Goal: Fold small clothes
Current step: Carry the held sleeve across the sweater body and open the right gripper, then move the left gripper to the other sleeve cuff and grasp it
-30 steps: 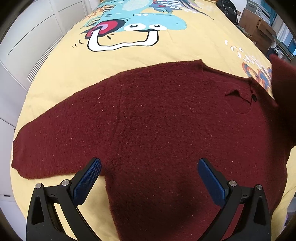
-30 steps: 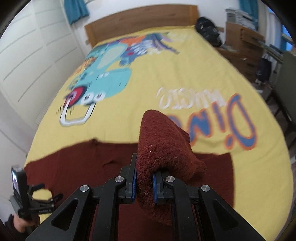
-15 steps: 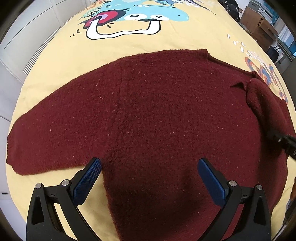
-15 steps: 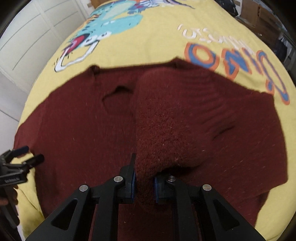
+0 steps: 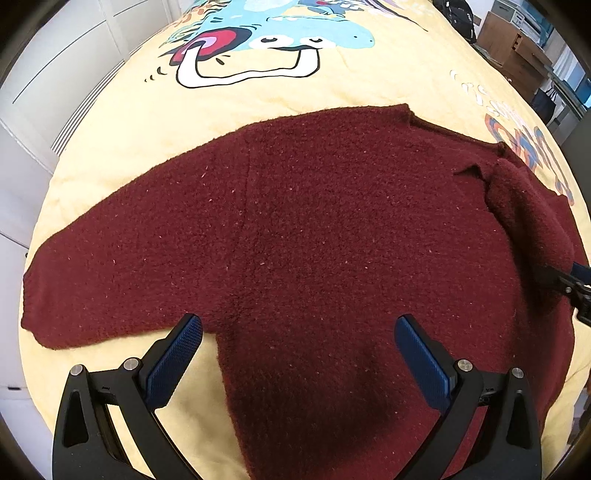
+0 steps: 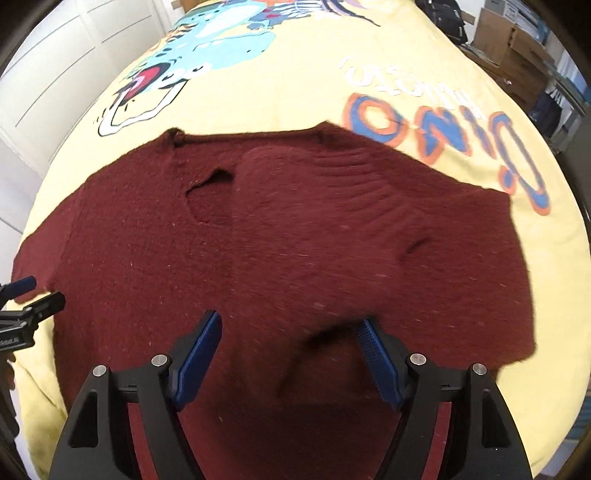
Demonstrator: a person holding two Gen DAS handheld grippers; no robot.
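Beyond both jaws the yellow bedspread (image 5: pixel 332 92) is lying bare. Between the opening jaws of the right gripper (image 6: pixel 288 347) the folded sleeve (image 6: pixel 332 206) is bulging; the left gripper (image 5: pixel 295 347) is spanning flat sweater (image 5: pixel 295 229).

One dark red sweater (image 5: pixel 314 240); one yellow cartoon-print bedspread (image 5: pixel 258 107); two grippers: left gripper (image 5: pixel 298 345), right gripper (image 6: pixel 288 343).

Deep maroon sweater (image 5: pixel 314 236), fuzzy with pale flecks, on a butter-yellow bedspread (image 5: pixel 258 99) printed with a turquoise cartoon dinosaur (image 5: pixel 295 33) (white-outlined grin, red mouth), orange-rimmed blue lettering (image 6: pixel 443 129), and black grippers with blue ribbed pads (image 6: pixel 199 354).
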